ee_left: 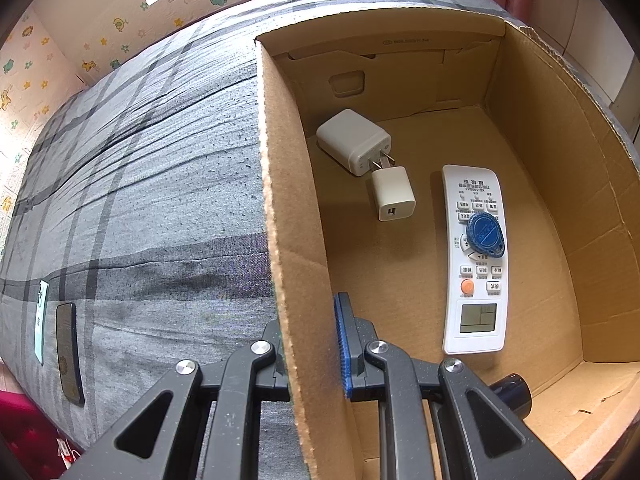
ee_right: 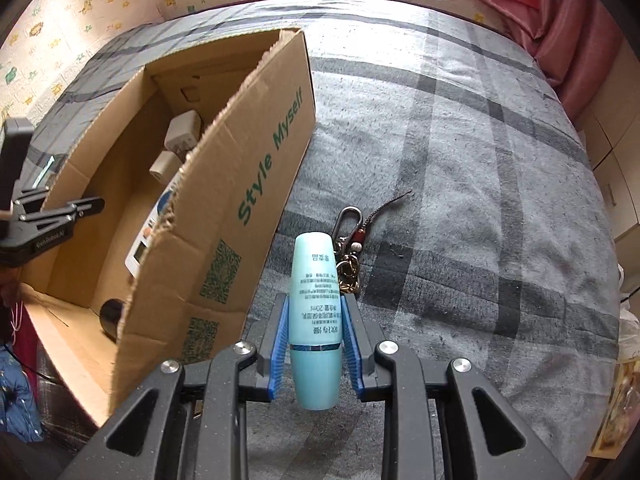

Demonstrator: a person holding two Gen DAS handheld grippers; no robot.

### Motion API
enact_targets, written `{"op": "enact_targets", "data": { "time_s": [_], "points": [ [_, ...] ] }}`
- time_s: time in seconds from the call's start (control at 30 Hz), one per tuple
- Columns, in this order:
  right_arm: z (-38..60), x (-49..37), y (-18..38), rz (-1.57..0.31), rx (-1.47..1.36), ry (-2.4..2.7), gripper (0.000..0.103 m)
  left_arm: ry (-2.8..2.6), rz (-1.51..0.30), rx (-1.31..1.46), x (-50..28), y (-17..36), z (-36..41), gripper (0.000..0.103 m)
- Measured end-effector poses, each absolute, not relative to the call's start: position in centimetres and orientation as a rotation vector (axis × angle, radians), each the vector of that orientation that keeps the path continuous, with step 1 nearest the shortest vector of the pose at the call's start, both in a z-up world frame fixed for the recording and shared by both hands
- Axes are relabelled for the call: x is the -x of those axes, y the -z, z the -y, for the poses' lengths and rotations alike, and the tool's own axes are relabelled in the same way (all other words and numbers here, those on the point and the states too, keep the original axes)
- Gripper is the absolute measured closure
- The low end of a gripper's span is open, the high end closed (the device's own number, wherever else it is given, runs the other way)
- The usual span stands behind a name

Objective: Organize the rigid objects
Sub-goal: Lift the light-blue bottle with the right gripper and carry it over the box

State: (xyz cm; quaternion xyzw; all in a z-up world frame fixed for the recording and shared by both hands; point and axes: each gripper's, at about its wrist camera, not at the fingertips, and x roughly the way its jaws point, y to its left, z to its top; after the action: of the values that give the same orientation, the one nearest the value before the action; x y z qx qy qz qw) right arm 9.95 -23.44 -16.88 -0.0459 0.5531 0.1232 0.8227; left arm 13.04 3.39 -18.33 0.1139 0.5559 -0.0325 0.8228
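right tongs (ee_right: 316,344) clamped on the teal bottle (ee_right: 315,320), held above the bed (ee_right: 480,160) just right of the box (ee_right: 256,184). left tongs (ee_left: 312,352) straddling the box wall, not visibly pinching it; cannot tell. best to lift over the torn flap, lower into the bare floor beside the remote (ee_left: 476,260), clear of the chargers (ee_left: 360,144), then release.
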Motion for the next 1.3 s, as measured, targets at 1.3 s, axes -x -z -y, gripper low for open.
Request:
{"op": "enact_targets", "data": {
  "time_s": [1.3],
  "points": [
    [20.3, -11.0, 8.7, -0.959, 0.137, -0.192, 0.076, 0.075, -1.185, -0.239, -13.1, 18.2, -3.4, 0.086]
  ]
}}
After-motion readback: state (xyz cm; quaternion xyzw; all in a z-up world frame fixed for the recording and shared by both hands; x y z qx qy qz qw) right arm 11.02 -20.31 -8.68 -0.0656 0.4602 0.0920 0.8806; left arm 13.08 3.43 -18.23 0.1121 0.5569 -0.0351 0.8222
